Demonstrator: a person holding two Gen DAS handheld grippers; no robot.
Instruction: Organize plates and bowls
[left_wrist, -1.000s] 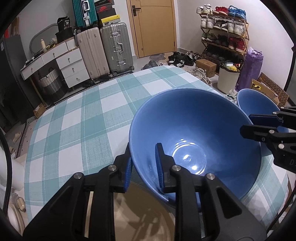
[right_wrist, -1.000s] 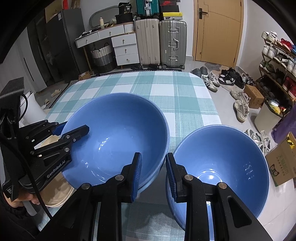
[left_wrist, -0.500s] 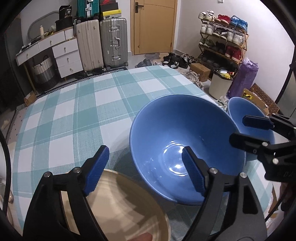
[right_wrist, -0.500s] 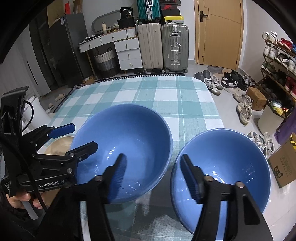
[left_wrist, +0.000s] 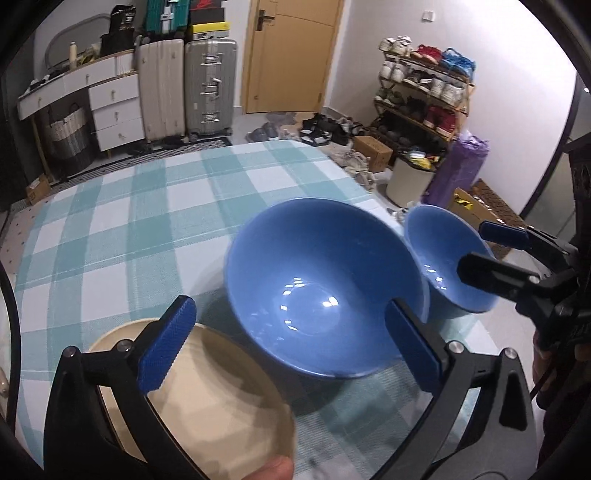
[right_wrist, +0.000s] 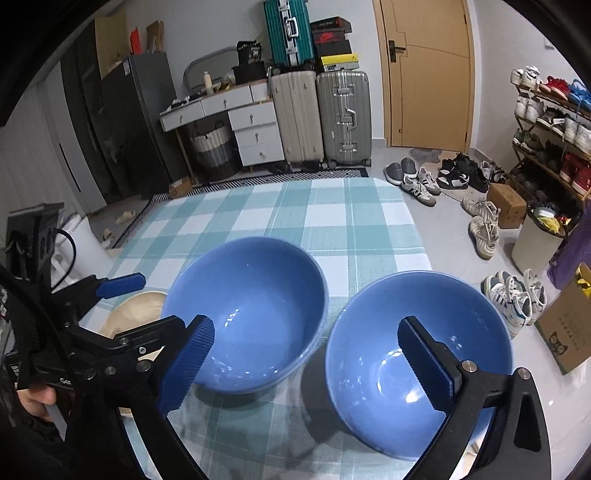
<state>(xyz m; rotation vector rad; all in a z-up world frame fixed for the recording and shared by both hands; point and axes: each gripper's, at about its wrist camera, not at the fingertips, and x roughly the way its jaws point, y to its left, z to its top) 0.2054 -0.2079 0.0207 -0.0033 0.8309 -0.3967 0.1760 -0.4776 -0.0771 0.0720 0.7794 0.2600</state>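
Left wrist view: left gripper (left_wrist: 288, 343) tilts downward, jaws wide and just opened, pads clear of the near blue bowl (left_wrist: 325, 288). Right gripper (right_wrist: 306, 363) likewise wide, just opened, off the second blue bowl (right_wrist: 417, 354). A second ago both pinched the rims. Beige plate (left_wrist: 207, 398) lies nearest; bowls stand apart near the front edge; checked tablecloth (left_wrist: 147, 221) beyond lies bare.

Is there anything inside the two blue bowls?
No. The left blue bowl and the right blue bowl show only shiny light spots inside. A gripper finger hides a strip of the right one's inside.
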